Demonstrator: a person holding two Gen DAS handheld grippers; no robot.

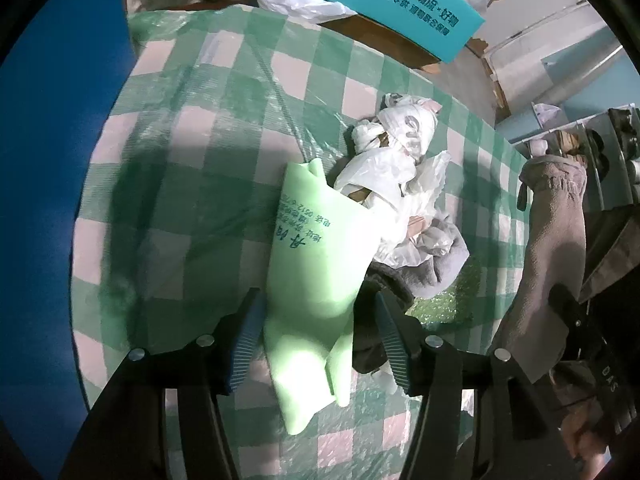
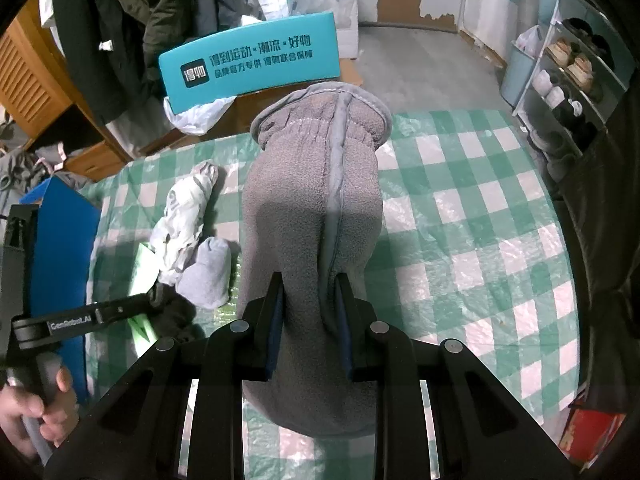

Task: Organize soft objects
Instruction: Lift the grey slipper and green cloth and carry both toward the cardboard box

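Observation:
My left gripper (image 1: 318, 316) is shut on a light green plastic bag (image 1: 316, 256) with printed text, held just above the checked tablecloth (image 1: 192, 152). Beside it lies a pile of white plastic bags (image 1: 396, 168), a grey cloth (image 1: 440, 264) and a dark cloth (image 1: 384, 292). My right gripper (image 2: 310, 312) is shut on a grey fleece glove (image 2: 312, 184) and holds it up over the table; the glove also shows in the left wrist view (image 1: 552, 248). In the right wrist view the pile shows as white bags (image 2: 184, 216) and a grey cloth (image 2: 206, 272).
A teal box with Chinese print (image 2: 248, 64) stands at the table's far edge, a white bag (image 2: 196, 114) under it. A blue panel (image 2: 60, 248) is at the left. A shoe rack (image 2: 568, 80) stands at the right. A glittery green patch (image 1: 444, 300) lies by the pile.

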